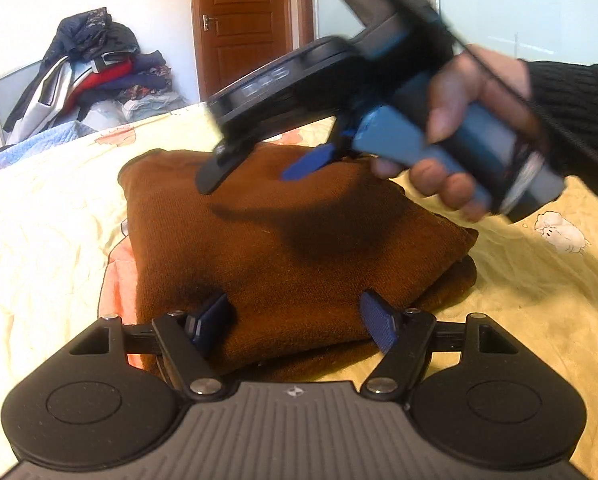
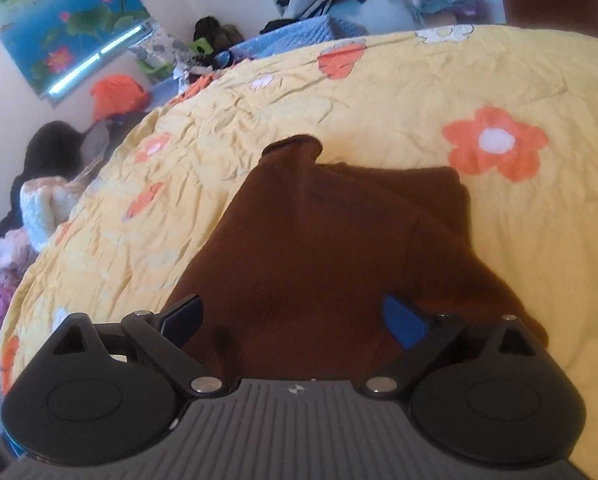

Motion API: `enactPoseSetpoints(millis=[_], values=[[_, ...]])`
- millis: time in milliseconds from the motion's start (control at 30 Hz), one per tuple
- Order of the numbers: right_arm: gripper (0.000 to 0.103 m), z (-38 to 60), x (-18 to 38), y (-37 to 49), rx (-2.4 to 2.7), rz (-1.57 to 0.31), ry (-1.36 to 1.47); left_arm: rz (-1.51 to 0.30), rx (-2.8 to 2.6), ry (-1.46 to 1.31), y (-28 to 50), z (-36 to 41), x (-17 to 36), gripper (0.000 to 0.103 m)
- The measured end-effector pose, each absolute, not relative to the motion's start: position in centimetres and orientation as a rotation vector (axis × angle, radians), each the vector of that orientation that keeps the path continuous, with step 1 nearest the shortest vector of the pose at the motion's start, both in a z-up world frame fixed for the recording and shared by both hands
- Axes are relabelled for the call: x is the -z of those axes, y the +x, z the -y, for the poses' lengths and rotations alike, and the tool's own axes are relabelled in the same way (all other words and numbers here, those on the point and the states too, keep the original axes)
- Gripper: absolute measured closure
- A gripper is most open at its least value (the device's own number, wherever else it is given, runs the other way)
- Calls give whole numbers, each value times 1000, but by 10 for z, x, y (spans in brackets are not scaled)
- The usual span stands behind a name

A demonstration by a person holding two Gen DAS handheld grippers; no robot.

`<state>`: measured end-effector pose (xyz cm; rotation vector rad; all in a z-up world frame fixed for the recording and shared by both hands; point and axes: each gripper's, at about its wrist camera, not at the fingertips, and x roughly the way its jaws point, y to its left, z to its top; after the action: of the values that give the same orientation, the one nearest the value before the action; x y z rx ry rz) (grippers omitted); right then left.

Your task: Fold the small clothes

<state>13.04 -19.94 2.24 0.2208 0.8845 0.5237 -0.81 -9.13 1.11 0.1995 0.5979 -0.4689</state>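
A brown knit garment (image 1: 283, 240) lies folded in layers on the yellow flowered bedspread (image 1: 39, 232). My left gripper (image 1: 295, 320) is open, its blue pads at the garment's near edge, nothing between them. My right gripper (image 1: 255, 168) shows in the left wrist view, held by a hand above the garment's far side, fingers apart and blurred. In the right wrist view the right gripper (image 2: 295, 320) is open just over the garment (image 2: 331, 240), whose collar (image 2: 295, 146) points away.
A pile of clothes (image 1: 91, 72) sits against the wall beyond the bed, beside a wooden door (image 1: 243, 24). More clothes and bags (image 2: 115, 96) lie along the bed's far side under a lotus poster (image 2: 63, 20). The bedspread (image 2: 499, 80) spreads around the garment.
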Motion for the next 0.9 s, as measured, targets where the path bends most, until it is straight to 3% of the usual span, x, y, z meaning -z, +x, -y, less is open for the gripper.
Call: enactPoseSetpoints(millis=[133,300,367,433,467,600,633,667,700,733,900], values=[[10,191,-43,123,-473,-896,195,-542,435,157,-31,71,-30,29],[11,248,-77,49,-558,-780,311,-545,324,195,-67,33,-23,29],[17,268,-73,23,-530,-787,336,-585,298,175,-68,25,-14,29],[40,277,-63,8,-512,-832,339,-610,276,173,-62,26,-10,30],[45,277,-57,4,-504,-862,330,-607,267,177,-58,28,-10,30],[52,264,-40,-3,-524,-917,312,-592,236,194,-39,42,-9,30],[57,260,-36,-3,-527,-932,301,-598,228,202,-33,45,-4,34],[61,254,-31,-2,-529,-947,279,-601,232,202,-30,45,-2,48],[81,250,-25,-1,-528,-961,246,-594,250,185,-28,42,-2,62],[92,249,-22,1,-524,-975,225,-590,276,173,-29,43,-4,93],[93,271,-29,-9,-521,-950,247,-565,285,194,-44,36,-4,93]])
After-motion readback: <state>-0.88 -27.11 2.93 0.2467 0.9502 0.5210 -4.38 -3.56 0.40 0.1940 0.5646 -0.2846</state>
